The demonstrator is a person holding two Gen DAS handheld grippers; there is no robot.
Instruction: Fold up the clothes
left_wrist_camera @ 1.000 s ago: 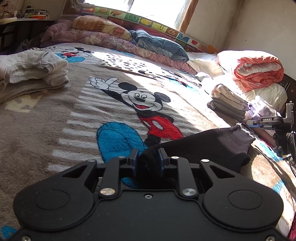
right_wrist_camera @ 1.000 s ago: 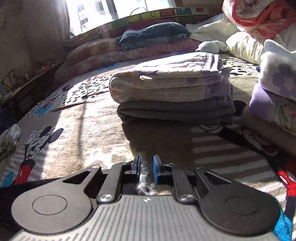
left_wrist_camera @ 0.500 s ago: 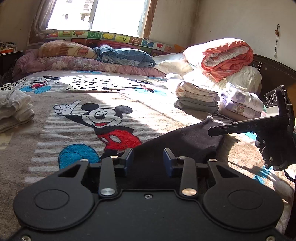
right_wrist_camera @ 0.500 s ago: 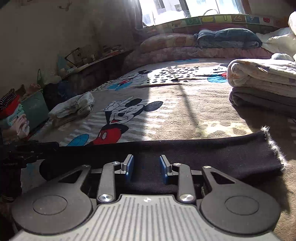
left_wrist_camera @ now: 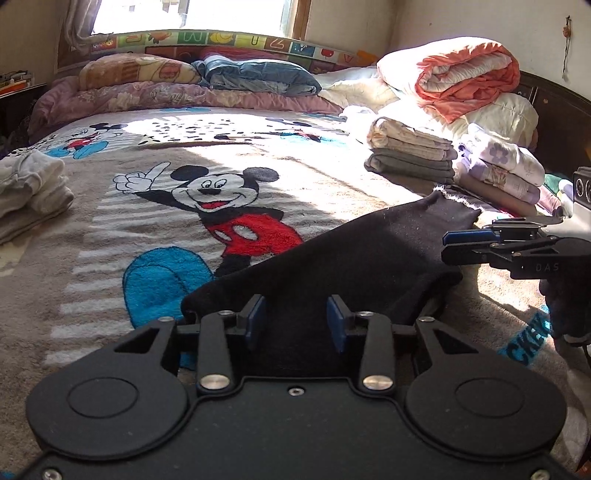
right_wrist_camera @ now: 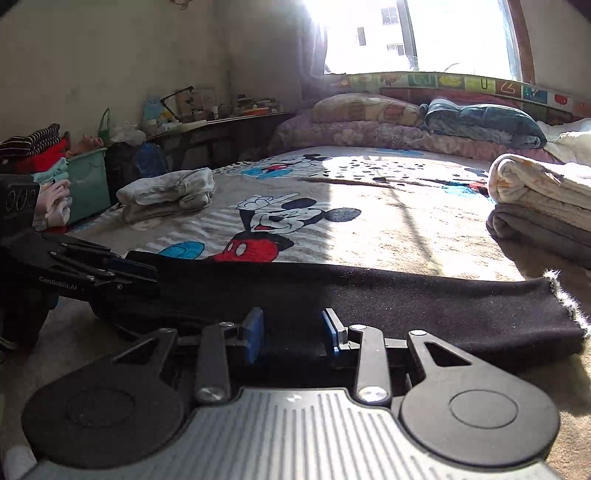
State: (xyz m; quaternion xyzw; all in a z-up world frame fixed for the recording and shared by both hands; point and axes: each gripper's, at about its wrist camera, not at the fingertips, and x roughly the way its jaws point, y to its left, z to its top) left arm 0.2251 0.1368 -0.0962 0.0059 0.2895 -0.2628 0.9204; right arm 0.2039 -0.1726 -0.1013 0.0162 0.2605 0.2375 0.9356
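Both claws are now being seen spread wide and empty, the left gripper (left_wrist_camera: pixel 295 320) and right gripper (right_wrist_camera: pixel 291 334), where a second ago the black garment (left_wrist_camera: pixel 354 266) was being pinched; it is being left lying flat on the Mickey Mouse blanket (left_wrist_camera: pixel 147 221), the fold judged laid, a folded stack (left_wrist_camera: pixel 410 158) waiting nearby in a sunlit bedroom

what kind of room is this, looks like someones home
Most likely a bedroom in a home. A wide bed covered by a cartoon-mouse blanket fills the view, pillows and rolled quilts line the window side, and stacks of folded clothes sit on the blanket.
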